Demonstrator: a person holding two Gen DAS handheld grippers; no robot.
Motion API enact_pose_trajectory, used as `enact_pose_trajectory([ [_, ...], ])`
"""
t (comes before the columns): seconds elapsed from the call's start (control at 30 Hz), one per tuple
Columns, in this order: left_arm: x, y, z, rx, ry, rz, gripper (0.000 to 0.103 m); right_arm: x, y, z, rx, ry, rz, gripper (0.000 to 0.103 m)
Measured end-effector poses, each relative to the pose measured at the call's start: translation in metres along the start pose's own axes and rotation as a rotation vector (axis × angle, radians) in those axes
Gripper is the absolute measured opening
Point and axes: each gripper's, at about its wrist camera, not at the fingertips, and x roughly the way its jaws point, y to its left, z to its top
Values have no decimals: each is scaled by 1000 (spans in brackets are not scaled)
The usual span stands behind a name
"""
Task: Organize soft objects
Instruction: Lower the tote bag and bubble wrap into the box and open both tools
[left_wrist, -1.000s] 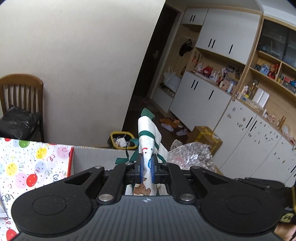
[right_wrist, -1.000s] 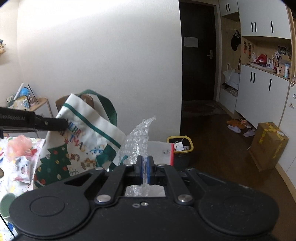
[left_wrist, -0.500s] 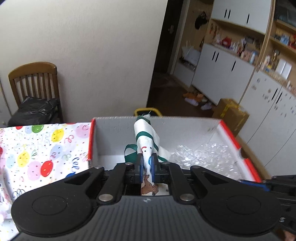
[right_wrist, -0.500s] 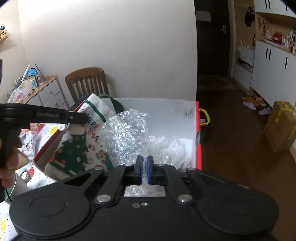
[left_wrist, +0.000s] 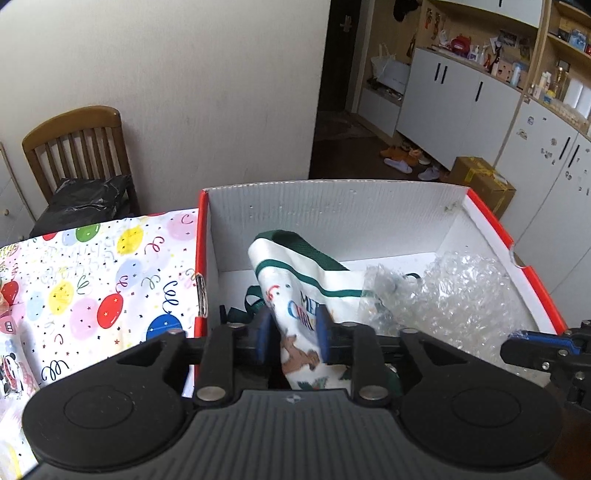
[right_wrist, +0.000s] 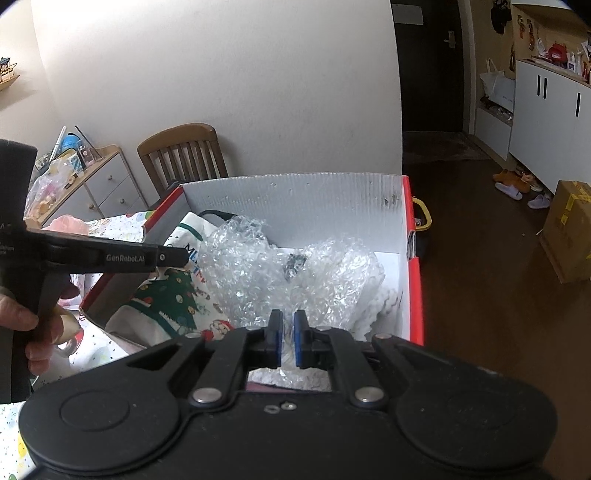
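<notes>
Jaws of the left gripper (left_wrist: 291, 338) are opening around a Christmas tote bag (left_wrist: 306, 295) lying between them inside the white box (left_wrist: 332, 214). Right gripper (right_wrist: 287, 339) pinches bubble wrap (right_wrist: 280, 269) ahead of it; only its view shows a hand (right_wrist: 22, 328).

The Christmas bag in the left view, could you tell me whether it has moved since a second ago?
Yes: the Christmas bag has gone down, from above the box wall to inside it.

Just beyond the right gripper (right_wrist: 287, 334), the bubble wrap (right_wrist: 295, 273) hides part of the tote bag (right_wrist: 166, 302), and a small dark object (right_wrist: 294, 263) inside is unreadable.
</notes>
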Motion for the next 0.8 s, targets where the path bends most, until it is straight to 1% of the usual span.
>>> enact_pose_trajectory([
  [0.03,-2,0,-1,0,-2,-9,45,-1,0,0,0,1,-1,5],
  [0.07,-3,1,-1,0,-3,-15,63,-1,0,0,0,3,-2,5],
  [0.1,-4,2,-1,-1,-5,-17,68,-2,0,0,-1,3,-8,6],
  [0.13,-6,3,-1,-6,-12,-17,70,-3,1,1,-1,1,-14,6],
  [0.27,-16,2,-2,-17,-33,-33,70,-6,1,1,0,-12,-17,9],
  [0.43,-34,-4,-4,-6,-66,-45,70,-16,2,4,-5,-34,-18,16],
  [0.53,-46,-5,-4,-11,-80,-58,70,-21,3,4,-8,-44,-20,23],
  [0.6,-56,-6,-4,-13,-96,-67,70,-27,4,4,-10,-54,-17,32],
  [0.67,-68,-6,-6,-12,-115,-79,70,-34,6,4,-19,-67,-18,38],
  [0.8,-92,-5,-12,-3,-152,-90,70,-48,11,5,-24,-91,-21,41],
])
